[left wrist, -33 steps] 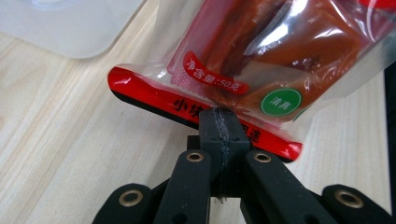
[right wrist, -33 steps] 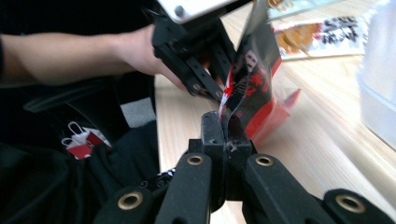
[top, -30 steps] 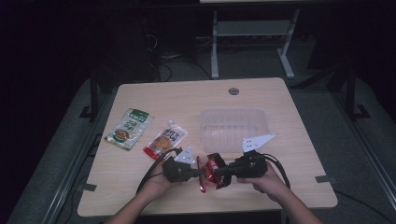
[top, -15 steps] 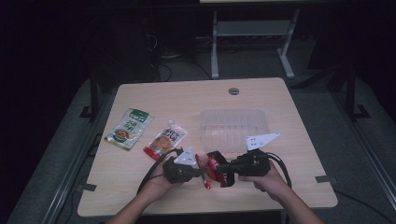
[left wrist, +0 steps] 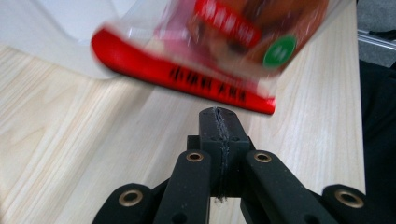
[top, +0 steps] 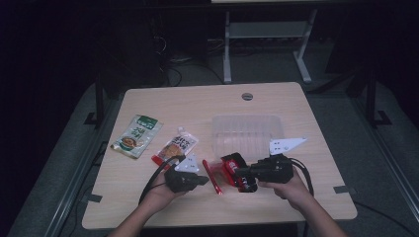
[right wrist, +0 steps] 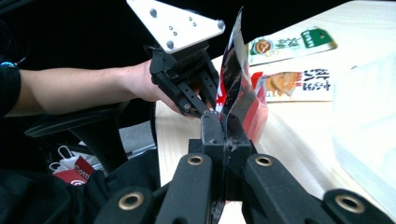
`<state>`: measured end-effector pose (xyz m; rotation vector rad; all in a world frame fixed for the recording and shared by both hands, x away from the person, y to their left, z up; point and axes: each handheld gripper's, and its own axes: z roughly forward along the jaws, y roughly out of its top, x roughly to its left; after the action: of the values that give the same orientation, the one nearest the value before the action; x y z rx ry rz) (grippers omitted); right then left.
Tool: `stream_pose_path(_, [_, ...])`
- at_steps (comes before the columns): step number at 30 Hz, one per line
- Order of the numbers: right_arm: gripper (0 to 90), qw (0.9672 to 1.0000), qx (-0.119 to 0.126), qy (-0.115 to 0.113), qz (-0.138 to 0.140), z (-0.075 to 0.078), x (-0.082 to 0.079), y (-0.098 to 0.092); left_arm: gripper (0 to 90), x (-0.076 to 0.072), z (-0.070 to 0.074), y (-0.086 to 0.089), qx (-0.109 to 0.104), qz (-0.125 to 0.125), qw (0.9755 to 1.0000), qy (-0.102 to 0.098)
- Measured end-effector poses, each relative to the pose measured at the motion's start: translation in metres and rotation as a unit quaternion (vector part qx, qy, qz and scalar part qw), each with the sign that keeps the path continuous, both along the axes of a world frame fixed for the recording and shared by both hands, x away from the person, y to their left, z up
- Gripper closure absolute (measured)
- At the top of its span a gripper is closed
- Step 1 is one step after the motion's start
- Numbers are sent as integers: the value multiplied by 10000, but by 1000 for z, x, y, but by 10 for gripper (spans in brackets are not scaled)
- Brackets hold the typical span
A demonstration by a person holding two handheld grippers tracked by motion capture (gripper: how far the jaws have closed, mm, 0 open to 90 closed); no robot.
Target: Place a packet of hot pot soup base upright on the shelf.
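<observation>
The high view is showing a dim room, light falling from above onto the table (top: 296, 103) while its surroundings are fading to black. In the left gripper view the red packet (left wrist: 196, 60) is smearing with motion blur. The clear tray (right wrist: 369, 116) is washing out pale.

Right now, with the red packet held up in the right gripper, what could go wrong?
1. The right gripper is shut on only an edge of the red packet, so the packet may slip or swing.
2. The left gripper is shut on nothing, just under the packet; it would have to open first to help, and a push there could knock it loose.
3. The clear tray lies close behind; a swinging packet could bump it.
</observation>
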<state>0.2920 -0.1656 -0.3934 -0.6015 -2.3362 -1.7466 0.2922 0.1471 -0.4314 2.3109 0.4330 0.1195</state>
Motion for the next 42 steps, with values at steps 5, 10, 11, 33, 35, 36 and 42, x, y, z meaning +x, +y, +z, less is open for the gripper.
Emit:
stream_pose_path(5, [899,9999,-23,-95,-141,7,2,-8,889,3,0,8,32,91,9999,106])
stream_pose_path(10, [899,9993,-44,-187,-314,17,3,-17,881,5,-1,13,67,132,9998,155])
stream_pose_path(11, [899,9991,-30,-201,-378,20,3,-21,873,5,-1,14,67,144,9997,184])
stream_pose_path(33, [899,9947,-316,-447,-875,56,25,-51,379,7,2,49,-135,527,9953,797])
stream_pose_path(35, [899,9939,-355,-474,-934,60,29,-54,376,4,0,54,-102,526,9955,782])
stream_pose_path(36, [899,9939,-355,-474,-934,60,29,-54,373,4,0,54,-102,526,9955,782])
stream_pose_path(42, [899,9903,-398,-568,-1202,68,40,-62,360,5,-1,61,-135,604,9956,699])
